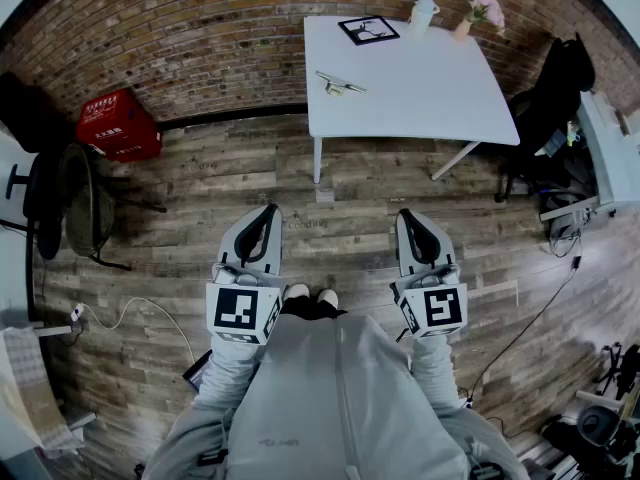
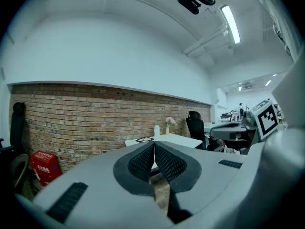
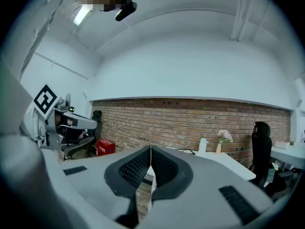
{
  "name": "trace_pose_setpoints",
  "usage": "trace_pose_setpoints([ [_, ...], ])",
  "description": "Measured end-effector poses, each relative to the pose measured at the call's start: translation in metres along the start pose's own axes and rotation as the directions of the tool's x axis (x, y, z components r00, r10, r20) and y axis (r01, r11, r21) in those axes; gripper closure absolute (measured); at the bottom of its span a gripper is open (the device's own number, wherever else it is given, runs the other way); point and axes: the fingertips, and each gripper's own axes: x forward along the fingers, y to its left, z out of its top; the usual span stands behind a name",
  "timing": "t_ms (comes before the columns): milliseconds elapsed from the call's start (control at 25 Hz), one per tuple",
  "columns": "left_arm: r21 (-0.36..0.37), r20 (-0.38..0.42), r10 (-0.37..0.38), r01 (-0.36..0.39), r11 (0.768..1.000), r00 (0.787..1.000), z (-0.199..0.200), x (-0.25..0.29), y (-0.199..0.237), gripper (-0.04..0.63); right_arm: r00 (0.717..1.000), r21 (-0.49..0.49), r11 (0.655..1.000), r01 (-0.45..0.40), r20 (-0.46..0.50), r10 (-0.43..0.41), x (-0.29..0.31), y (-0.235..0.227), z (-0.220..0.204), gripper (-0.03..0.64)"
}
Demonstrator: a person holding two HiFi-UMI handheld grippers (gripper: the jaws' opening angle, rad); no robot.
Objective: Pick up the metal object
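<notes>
Well, the metal object lies flat on the white table, near its left edge and about midway back. Bare tabletop surrounds it, so it looks open to a reach from the front or the left. Along the table's far edge, by the brick wall, stand a black-framed card, a white bottle and a small vase of pink flowers. All are well apart from the object and unlikely to hinder a grasp. The left gripper and the right gripper are held low in front of the person's body, side by side and roughly level, pointing toward the table. Each has its jaws closed tip to tip with nothing between them, which suits carrying them at rest. They are well short of the table, with a stretch of wooden floor between, so the pick-up looks not yet begun. The person probably has to step closer and part one pair of jaws first. Off to the sides sit a red crate by the wall, a dark chair at left, and a black office chair beside the table's right side. None of these stands in the direct path.
</notes>
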Motion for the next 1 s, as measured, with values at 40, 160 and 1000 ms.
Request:
trace_pose_setpoints([
  [40, 0.002, -0.006, 0.002, -0.002, 1.0, 1.0, -0.002, -0.001, -0.001, 0.568, 1.0, 0.002, 1.0, 0.0, 0.0, 0.0, -0.001, 0.0, 0.0, 0.592],
  [160, 0.002, -0.017, 0.006, -0.006, 1.0, 1.0, -0.005, -0.001, -0.003, 0.568, 1.0, 0.014, 1.0, -0.003, -0.002, 0.003, -0.004, 0.0, -0.003, 0.592],
  [1000, -0.006, -0.044, -0.021, 0.021, 1.0, 0.999, 0.008, 0.165, 0.078, 0.568, 0.999, 0.067, 0.998, -0.019, -0.041, 0.022, 0.169, -0.067, -0.015, 0.592],
])
